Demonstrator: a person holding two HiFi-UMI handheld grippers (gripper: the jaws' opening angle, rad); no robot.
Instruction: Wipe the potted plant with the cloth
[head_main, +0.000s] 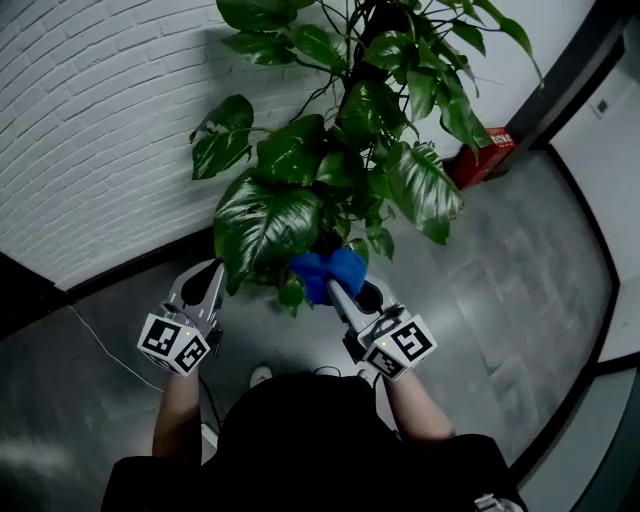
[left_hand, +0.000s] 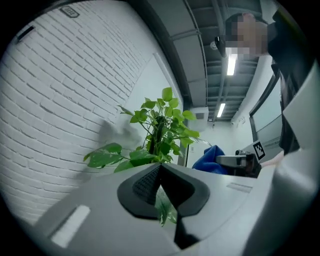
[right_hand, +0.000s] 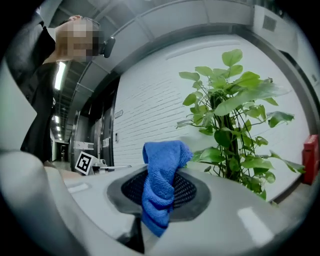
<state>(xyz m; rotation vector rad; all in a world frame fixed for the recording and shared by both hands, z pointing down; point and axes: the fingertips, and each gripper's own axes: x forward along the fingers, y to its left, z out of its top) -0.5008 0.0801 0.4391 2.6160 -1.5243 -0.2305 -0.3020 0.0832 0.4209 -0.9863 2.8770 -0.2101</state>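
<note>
In the head view, we hold the left gripper (head_main: 212, 283) at the edge of a big leaf (head_main: 262, 225) low on the potted plant (head_main: 350, 120), which stands on the floor (head_main: 500, 290) by the brick wall (head_main: 90, 120). The right gripper (head_main: 338, 292) carries the blue cloth (head_main: 325, 270) just beside that leaf. We judge the step to be steadying the leaf for a wipe, so the pull ought to be gentle and the leaf laid flat.

In the left gripper view, the jaws are closed on a piece of the leaf (left_hand: 165, 207). Thin foliage tears easily, so we support it and do not tug.

In the right gripper view, the jaws clamp the cloth (right_hand: 160, 185), with a fold standing above them. We should stroke with that fold from stem towards tip.
</note>
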